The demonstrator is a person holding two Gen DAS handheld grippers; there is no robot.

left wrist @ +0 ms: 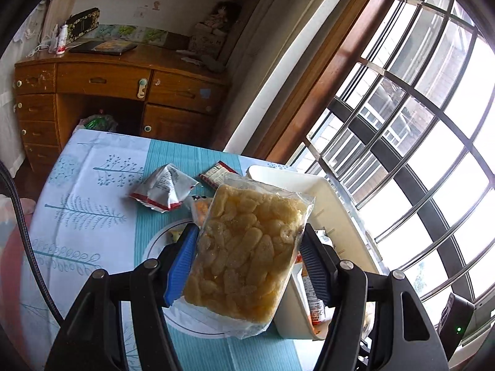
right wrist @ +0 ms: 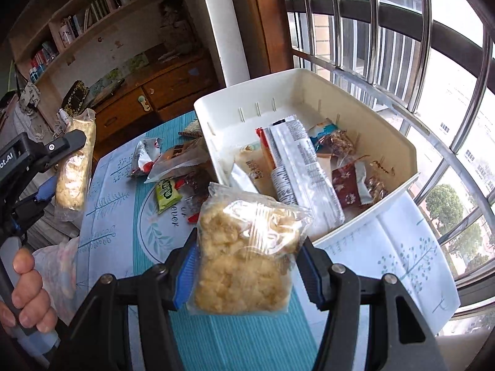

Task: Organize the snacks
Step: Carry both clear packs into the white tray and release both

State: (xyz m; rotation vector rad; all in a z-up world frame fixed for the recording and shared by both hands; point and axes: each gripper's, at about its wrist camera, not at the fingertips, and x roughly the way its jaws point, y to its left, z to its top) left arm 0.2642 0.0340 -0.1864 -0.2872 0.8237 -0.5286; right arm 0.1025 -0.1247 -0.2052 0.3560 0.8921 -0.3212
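Observation:
My left gripper (left wrist: 249,244) is shut on a long clear bag of yellow puffed snacks (left wrist: 247,247), held in the air above the table. My right gripper (right wrist: 247,259) is shut on a second, shorter clear bag of yellow puffs (right wrist: 244,256), just in front of the white bin (right wrist: 309,92). The bin holds several wrapped snacks, among them a long silver packet (right wrist: 297,160). In the right wrist view, the left gripper (right wrist: 62,167) and its bag (right wrist: 75,167) hang at the far left. Loose packets lie on the cloth: a silver-red one (left wrist: 164,190) and a green one (right wrist: 167,193).
The table wears a blue and white tablecloth (left wrist: 92,185). The bin's rim (left wrist: 278,173) runs along the barred window (left wrist: 417,123) side. A wooden desk (left wrist: 123,92) stands beyond the table's far edge. A person's hand (right wrist: 27,293) grips a handle at lower left.

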